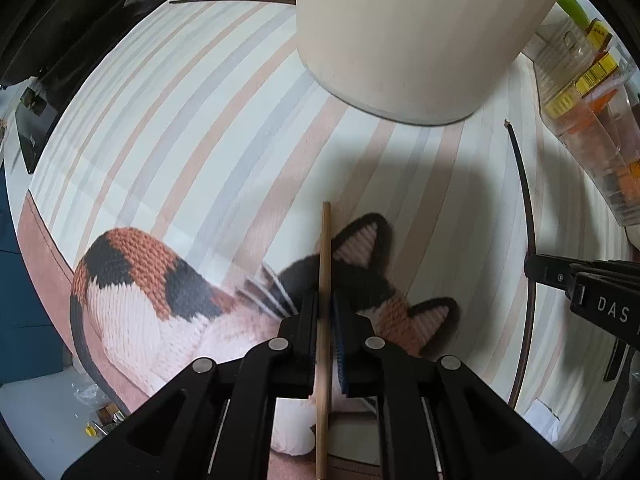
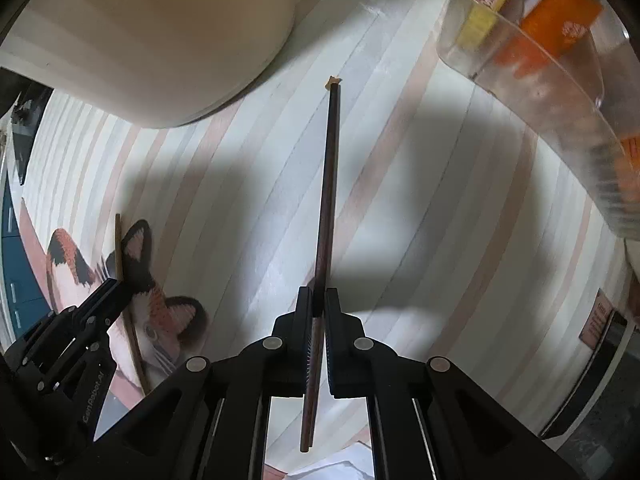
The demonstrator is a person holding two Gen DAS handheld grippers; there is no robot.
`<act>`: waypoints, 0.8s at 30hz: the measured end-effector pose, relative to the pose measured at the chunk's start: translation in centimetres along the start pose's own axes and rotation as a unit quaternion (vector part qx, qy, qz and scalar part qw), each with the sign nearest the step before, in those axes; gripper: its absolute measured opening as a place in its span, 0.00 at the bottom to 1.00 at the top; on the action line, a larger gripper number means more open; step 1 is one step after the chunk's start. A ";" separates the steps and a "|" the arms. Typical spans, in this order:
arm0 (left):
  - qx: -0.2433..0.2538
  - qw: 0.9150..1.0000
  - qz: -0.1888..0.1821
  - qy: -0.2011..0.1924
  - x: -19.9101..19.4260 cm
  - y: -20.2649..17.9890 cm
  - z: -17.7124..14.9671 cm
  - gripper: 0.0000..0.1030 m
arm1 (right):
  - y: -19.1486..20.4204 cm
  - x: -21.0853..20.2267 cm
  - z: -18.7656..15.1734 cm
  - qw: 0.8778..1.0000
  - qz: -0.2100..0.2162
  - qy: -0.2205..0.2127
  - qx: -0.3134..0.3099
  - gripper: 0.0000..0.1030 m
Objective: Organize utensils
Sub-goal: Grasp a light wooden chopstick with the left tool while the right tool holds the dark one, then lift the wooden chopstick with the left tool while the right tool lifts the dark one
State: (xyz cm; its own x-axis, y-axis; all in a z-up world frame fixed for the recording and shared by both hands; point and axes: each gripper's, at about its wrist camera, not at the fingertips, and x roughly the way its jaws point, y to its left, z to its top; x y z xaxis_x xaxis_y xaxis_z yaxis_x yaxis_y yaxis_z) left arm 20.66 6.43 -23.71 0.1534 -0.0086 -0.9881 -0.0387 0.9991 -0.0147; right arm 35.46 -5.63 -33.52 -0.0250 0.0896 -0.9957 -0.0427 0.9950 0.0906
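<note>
So both hands are loaded right now. The left hand-held gripper point(image 1: 325, 312) is clamped on a light wooden chopstick point(image 1: 325, 256), and the right hand-held gripper point(image 2: 319, 304) is clamped on a dark chopstick point(image 2: 329, 184). Each stick runs straight out along its gripper's fingers, long axis pointing forward and away from the hand, with a stub sticking back behind the pads.

The thing that matters for the next move, I'd say, is the cream container point(image 1: 416, 36) standing on the striped mat point(image 1: 168, 128) that covers the tabletop. From the left gripper it sits dead ahead and a bit to the right, past the light stick's tip. From the right gripper it's ahead and off to the left point(image 2: 152, 40), with the dark stick's tip ending just beside its base.

Can't see the container's opening in either view, so I'm only guessing that's where the sticks go. If so, both need tilting up over the rim. The right one looks nearer to me. There's also a clear bin point(image 2: 560, 92) of packets on the far right.
</note>
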 end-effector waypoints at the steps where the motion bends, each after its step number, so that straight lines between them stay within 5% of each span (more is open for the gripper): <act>1: 0.000 1.000 0.000 -0.001 0.2 -0.1 0.7 0.04 | 0.2 0.0 0.2 1.000 -0.003 -0.002 -0.002 0.05; 11: 0.003 1.000 -0.006 0.004 0.8 0.0 3.9 0.04 | 1.0 -0.2 -0.7 0.999 -0.003 0.012 -0.034 0.06; 24: 0.022 1.000 0.001 0.001 1.2 -1.1 3.8 0.06 | 1.6 0.4 2.9 0.999 -0.021 0.019 -0.020 0.06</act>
State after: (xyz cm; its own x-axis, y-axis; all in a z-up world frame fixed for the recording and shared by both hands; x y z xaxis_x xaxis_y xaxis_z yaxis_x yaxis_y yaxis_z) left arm 24.64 5.47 -24.28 0.1513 -0.0063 -0.9885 0.0040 1.0000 -0.0058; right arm 38.29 -3.87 -33.85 -0.0596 0.0456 -0.9972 -0.0849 0.9951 0.0506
